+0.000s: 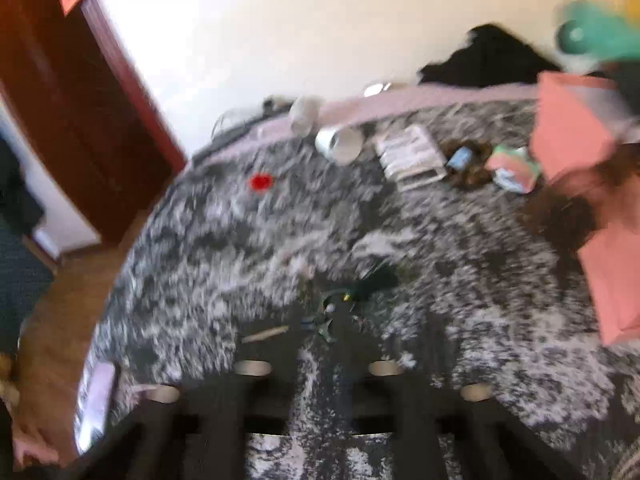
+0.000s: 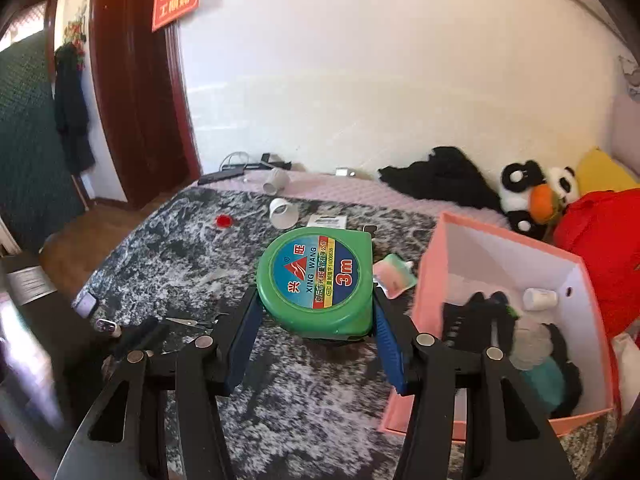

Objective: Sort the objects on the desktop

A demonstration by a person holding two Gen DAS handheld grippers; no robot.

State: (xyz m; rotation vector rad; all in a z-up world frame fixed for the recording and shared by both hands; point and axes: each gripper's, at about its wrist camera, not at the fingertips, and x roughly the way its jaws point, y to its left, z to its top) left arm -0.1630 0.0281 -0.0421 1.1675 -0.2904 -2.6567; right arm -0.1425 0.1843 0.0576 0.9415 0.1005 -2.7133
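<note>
Left claw [image 1: 320,322]: seen through a motion-blurred view, fingers close together low over the grey mottled blanket [image 1: 240,240]; a small dark tangle [image 1: 374,284] lies just ahead of the tips, and I cannot tell whether anything is pinched.
Far edge, left view: white cup [image 1: 340,142] on its side, then a white packet [image 1: 412,152], then the pink box [image 1: 576,136] at right.
Right claw [image 2: 316,304]: blue pads [image 2: 246,328] clamped on either side of a green tape measure [image 2: 316,280], label facing the camera, held above the blanket.
Pink box [image 2: 428,280]: just right of the tape measure, open, holding dark items and a small white bottle [image 2: 540,299].
Bed beyond: panda toy [image 2: 528,196], red cushion [image 2: 600,248].
</note>
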